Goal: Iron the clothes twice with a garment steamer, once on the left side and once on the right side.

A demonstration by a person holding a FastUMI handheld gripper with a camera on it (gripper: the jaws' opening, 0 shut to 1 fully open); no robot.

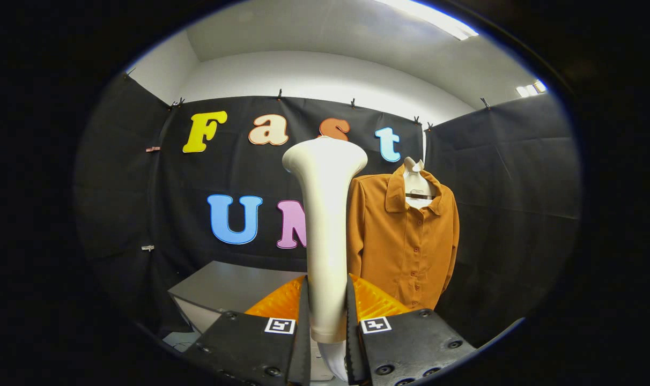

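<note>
Gripper (pixel 327 321) clenched on cream garment steamer (pixel 325 214), both fingers pressing its handle; steamer stands upright betw. fingers, flared head up top. Brown button-up shirt (pixel 405 241) hangs on white hanger (pixel 417 185) beyond fingers, just right of steamer, front facing gripper. Grey table (pixel 223 289) ahead-left, below steamer head.

Grey table (pixel 223 287) below black cloth wall (pixel 512 177)
</note>
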